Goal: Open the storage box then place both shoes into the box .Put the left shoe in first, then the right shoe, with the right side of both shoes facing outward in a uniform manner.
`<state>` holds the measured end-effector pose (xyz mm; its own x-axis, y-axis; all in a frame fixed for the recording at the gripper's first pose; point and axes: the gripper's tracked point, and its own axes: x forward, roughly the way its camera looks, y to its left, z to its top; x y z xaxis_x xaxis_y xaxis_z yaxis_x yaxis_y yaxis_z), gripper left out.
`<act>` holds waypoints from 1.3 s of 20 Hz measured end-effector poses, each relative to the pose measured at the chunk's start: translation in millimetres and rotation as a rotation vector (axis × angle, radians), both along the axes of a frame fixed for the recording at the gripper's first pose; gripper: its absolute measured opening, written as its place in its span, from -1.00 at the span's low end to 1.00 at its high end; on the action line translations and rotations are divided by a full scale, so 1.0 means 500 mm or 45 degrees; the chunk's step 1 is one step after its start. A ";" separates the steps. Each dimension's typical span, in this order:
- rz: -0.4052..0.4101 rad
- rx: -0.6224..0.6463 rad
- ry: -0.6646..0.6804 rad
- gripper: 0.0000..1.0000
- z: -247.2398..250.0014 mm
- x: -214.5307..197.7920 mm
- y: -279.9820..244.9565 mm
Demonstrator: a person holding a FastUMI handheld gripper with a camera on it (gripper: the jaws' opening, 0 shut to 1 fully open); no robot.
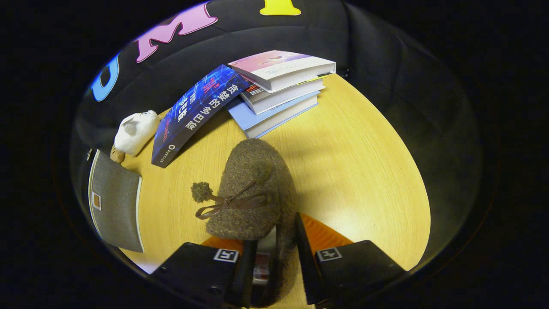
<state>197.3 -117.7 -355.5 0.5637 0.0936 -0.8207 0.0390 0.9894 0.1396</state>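
My tool point(276, 257) is clamped on the heel wall of a shoe point(253, 193), one finger inside it and one outside. The shoe is brown and fuzzy, with a thin ribbon bow and a pompom, its toe pointing away over the wooden surface point(356, 163) toward stacked books point(279, 90).

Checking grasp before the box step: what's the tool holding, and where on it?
The tool is shut on the brown shoe, its fingers pinching the side wall of the collar near the heel, toe pointing ahead toward the books.
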 end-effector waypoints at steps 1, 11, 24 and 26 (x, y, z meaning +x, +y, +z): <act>-0.028 -0.006 0.008 -0.08 0.000 -0.001 -0.008; -0.140 -0.022 -0.102 -0.87 0.079 -0.015 0.023; -0.205 0.356 -0.287 -0.87 0.434 -0.097 0.322; -0.177 0.391 -0.302 -0.87 0.477 -0.097 0.380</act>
<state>148.8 72.2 -117.2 0.7584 0.2237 -0.6123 0.1004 0.8880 0.4488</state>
